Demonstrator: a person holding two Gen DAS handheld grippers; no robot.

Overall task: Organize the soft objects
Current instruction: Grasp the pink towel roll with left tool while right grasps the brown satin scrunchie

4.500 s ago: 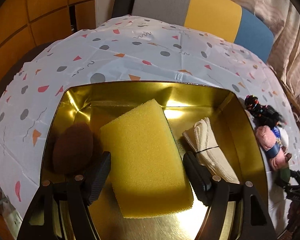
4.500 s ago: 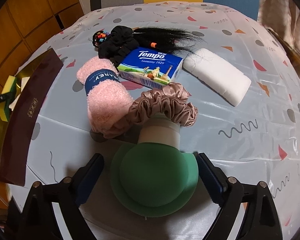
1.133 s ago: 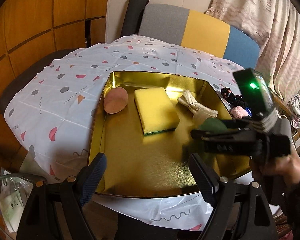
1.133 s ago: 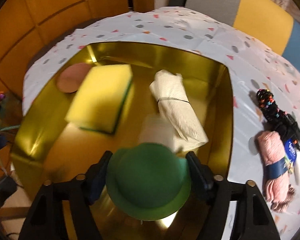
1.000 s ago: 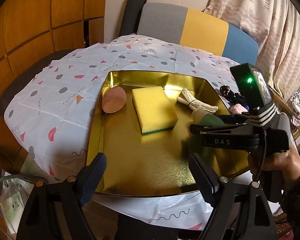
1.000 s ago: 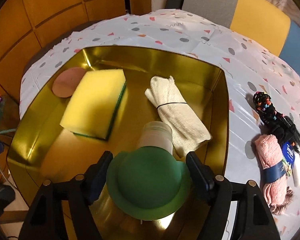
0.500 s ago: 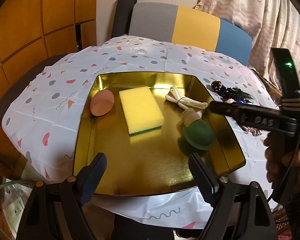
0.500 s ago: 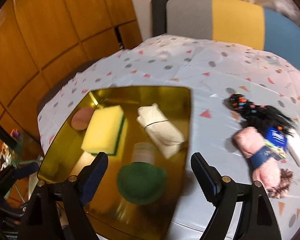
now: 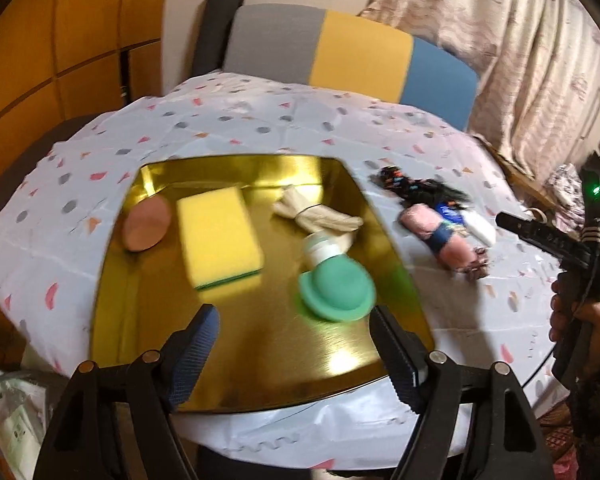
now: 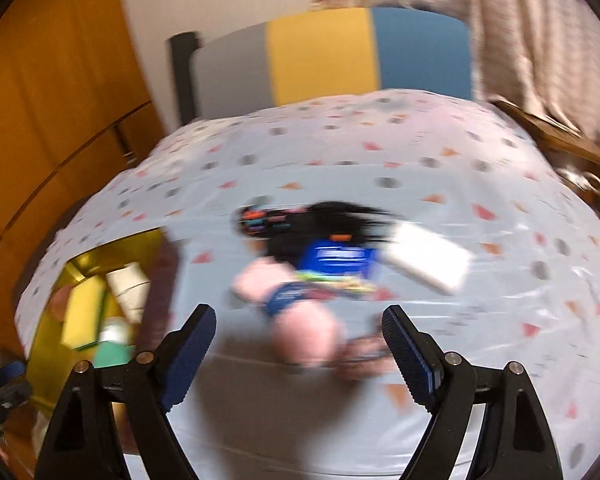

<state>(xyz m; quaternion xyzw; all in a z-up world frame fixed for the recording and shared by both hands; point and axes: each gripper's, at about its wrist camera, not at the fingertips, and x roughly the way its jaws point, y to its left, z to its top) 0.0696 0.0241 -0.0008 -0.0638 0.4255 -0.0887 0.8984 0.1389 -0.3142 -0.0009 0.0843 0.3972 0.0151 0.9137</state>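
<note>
A gold tray (image 9: 260, 340) holds a brown pad (image 9: 146, 222), a yellow sponge (image 9: 218, 236), a rolled white cloth (image 9: 320, 216) and a green-capped soft bottle (image 9: 334, 286). My left gripper (image 9: 294, 354) is open and empty above the tray's near edge. My right gripper (image 10: 298, 350) is open and empty, over the table in front of a pink rolled towel (image 10: 300, 320), a blue tissue pack (image 10: 338, 260), a white block (image 10: 430, 260) and black hair ties (image 10: 312, 220). The right wrist view is blurred.
A patterned white tablecloth (image 9: 260, 120) covers the round table. A grey, yellow and blue chair back (image 9: 352, 60) stands behind it. Curtains (image 9: 520, 60) hang at the right, wood panels (image 9: 40, 40) at the left. The tray also shows in the right wrist view (image 10: 52, 320).
My right gripper let go of the green-capped bottle in the tray and swung right toward the pile of soft things. My left gripper stayed open and pulled back.
</note>
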